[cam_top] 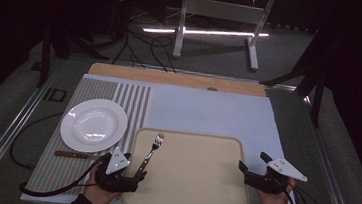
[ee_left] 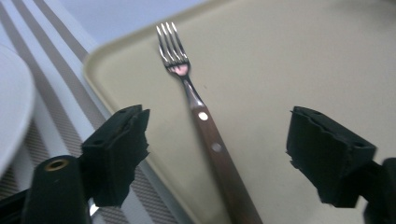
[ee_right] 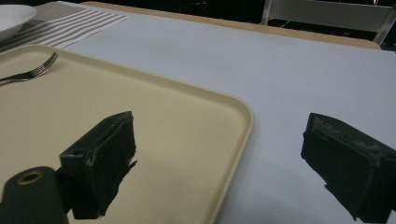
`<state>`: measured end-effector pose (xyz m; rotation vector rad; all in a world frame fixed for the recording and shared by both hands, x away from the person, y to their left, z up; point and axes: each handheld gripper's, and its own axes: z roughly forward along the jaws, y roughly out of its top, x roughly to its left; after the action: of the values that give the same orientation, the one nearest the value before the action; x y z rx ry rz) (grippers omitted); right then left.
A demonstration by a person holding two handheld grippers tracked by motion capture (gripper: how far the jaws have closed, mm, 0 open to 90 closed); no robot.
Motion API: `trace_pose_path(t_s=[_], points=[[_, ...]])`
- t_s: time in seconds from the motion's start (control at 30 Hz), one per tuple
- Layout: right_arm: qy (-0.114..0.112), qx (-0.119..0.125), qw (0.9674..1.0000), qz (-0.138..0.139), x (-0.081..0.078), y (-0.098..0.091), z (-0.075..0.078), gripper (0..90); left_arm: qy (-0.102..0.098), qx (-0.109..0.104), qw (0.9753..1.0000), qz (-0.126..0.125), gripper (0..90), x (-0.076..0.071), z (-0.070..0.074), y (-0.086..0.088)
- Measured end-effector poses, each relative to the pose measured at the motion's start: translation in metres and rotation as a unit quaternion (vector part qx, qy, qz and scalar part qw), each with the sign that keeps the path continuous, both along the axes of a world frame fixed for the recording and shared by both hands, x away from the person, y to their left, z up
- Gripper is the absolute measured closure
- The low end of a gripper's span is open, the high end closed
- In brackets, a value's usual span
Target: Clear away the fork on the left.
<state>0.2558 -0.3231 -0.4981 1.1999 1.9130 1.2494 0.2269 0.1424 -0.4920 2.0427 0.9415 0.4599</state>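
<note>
A fork [ee_left: 196,100] with bright steel tines and a dark brown riveted wooden handle lies flat on a smooth cream tray [cam_top: 201,184] with rounded corners and a low raised rim. In the left gripper view the handle runs up between the left claw [ee_left: 215,144]'s two black jaws, which stand wide apart on either side of it without touching; their pad faces look rough and chipped. The tines point away from that claw.

Just beyond the left claw [cam_top: 134,175] in the high view, off the tray's left edge, sits a glossy round white plate [cam_top: 94,125] on a placemat [cam_top: 67,171] of fine grey and white stripes. A knife [cam_top: 71,154] with a brown handle lies below the plate, close beside the claw.

The right claw [cam_top: 252,165] hangs at the tray's right edge, jaws spread wide and empty; in the right gripper view one jaw is over the tray, the other over the matte pale blue sheet [ee_right: 280,70] that covers the tabletop. A strip of bare wood [cam_top: 171,77] shows along the far edge.
</note>
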Motion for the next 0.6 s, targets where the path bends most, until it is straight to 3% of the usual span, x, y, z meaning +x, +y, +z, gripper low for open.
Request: trace_pose_path(t_s=[0.17, 0.4, 0.57, 0.6], points=[[-0.001, -0.002, 1.0, 0.001, 0.0, 0.0, 0.0, 9.7, -0.02, -0.005, 0.9998, 0.008, 14.9, 0.004, 0.008, 0.011], [-0.001, -0.003, 1.0, 0.002, 0.001, 0.0, -0.001, 9.7, -0.032, -0.016, 0.999, 0.025, 9.3, 0.011, 0.012, 0.028], [-0.001, -0.003, 1.0, 0.003, 0.001, 0.0, -0.001, 9.7, -0.044, -0.028, 0.9978, 0.042, 6.5, 0.014, 0.015, 0.049], [-0.002, -0.001, 1.0, 0.002, 0.0, 0.0, -0.001, 9.7, -0.044, -0.028, 0.9978, 0.04, 1.9, 0.014, 0.015, 0.054]])
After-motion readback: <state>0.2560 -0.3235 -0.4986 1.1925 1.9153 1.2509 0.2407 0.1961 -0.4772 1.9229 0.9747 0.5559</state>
